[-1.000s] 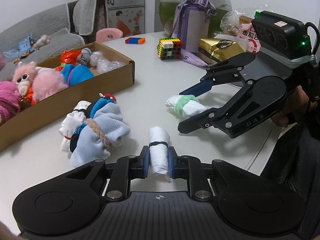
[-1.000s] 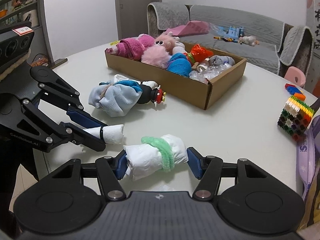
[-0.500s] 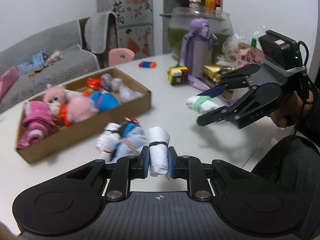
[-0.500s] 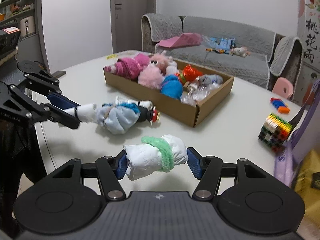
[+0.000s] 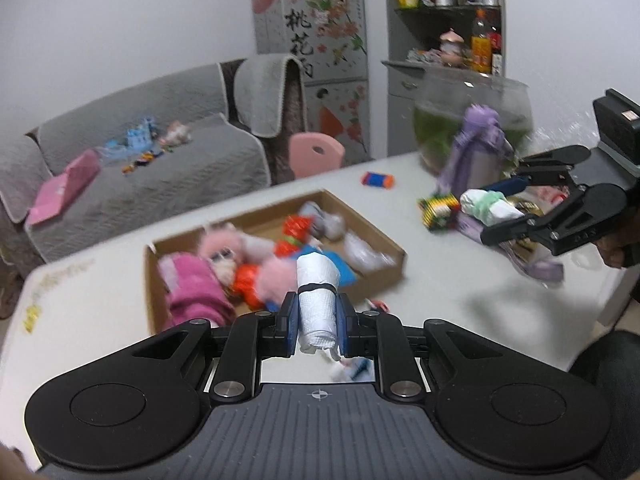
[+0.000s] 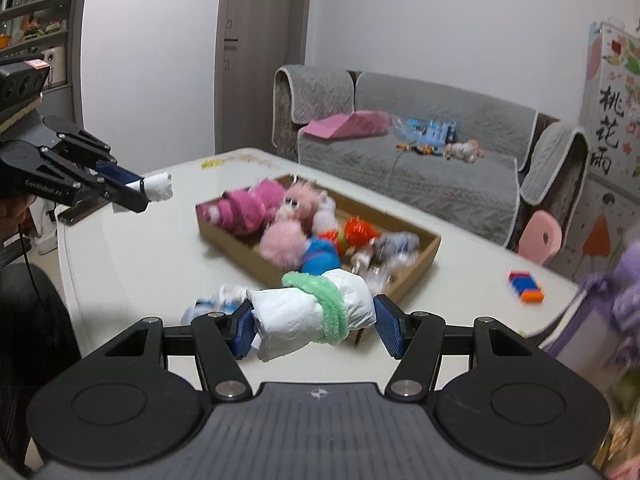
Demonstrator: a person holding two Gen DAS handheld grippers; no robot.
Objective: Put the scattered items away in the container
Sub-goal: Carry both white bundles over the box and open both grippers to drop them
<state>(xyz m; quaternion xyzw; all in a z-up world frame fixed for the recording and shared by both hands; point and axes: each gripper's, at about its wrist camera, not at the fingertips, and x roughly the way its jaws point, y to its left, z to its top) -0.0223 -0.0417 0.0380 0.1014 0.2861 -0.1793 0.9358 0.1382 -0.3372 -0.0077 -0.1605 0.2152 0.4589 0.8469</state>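
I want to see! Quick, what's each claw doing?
Left claw: shut on the white roll.
Right claw: shut on the green-banded roll.

A lived-in family living room at home.

A grey quilted sofa (image 6: pixel 420 152) strewn with small toys stands at the far side, beyond a white table (image 6: pixel 168 248) bearing a cardboard box (image 6: pixel 416 258) of plush toys. A fridge (image 5: pixel 316 60) with flower stickers, a pantry shelf (image 5: pixel 448 12) of jars and bottles, a pink child's chair (image 5: pixel 316 154) and a room door (image 6: pixel 262 56) complete it.
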